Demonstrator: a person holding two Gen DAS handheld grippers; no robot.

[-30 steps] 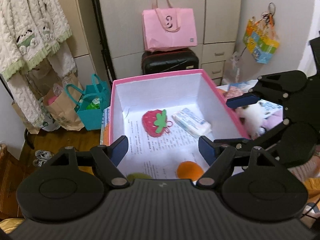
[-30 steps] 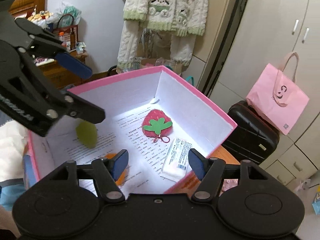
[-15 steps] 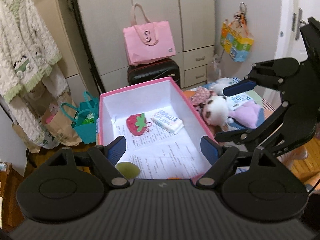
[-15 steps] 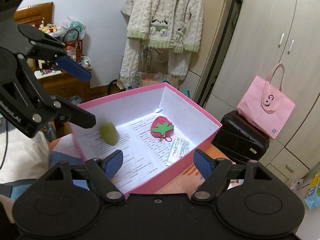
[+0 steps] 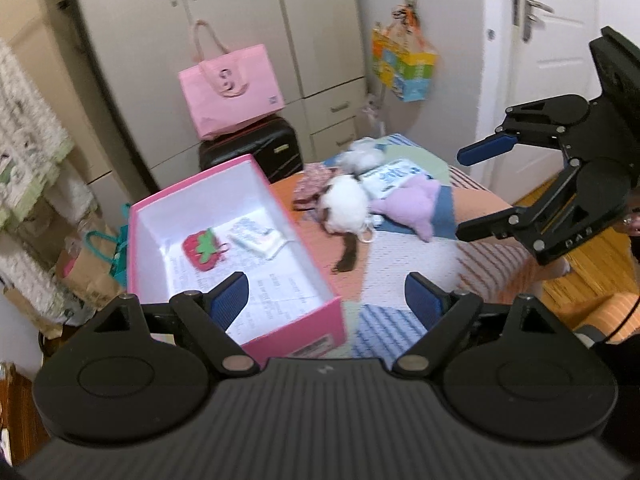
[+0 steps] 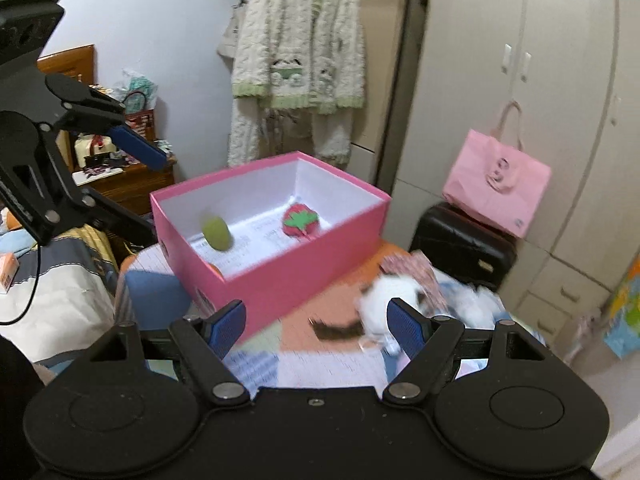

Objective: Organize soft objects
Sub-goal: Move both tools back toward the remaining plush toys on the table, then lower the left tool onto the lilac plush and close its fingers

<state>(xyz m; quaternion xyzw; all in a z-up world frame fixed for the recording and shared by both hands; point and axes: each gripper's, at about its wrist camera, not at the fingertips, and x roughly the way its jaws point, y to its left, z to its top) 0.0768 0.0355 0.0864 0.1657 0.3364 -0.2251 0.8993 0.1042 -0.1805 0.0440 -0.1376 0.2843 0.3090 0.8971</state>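
A pink box (image 5: 298,334) (image 6: 280,276) stands on the bed. It holds a red strawberry plush (image 5: 202,249) (image 6: 300,220), a white tissue pack (image 5: 260,238), a green soft ball (image 6: 217,233) and an orange one (image 6: 216,270). To its right lie a white plush (image 5: 346,204) (image 6: 384,292), a purple plush (image 5: 416,206) and a patterned pouch (image 5: 312,186). My left gripper (image 5: 326,304) is open and empty above the box's near corner. My right gripper (image 6: 316,322) is open and empty, above the bed beside the box; it also shows in the left wrist view (image 5: 480,188).
A pink tote bag (image 5: 230,90) sits on a black suitcase (image 5: 256,150) by the wardrobe. A knitted cardigan (image 6: 300,64) hangs behind the box. A colourful bag (image 5: 404,68) hangs near the door. Paper bags (image 5: 92,264) stand on the floor left of the bed.
Both grippers have pulled back and up from the box, still open. The left view has swung right toward the plush toys. The green ball is still in the box.
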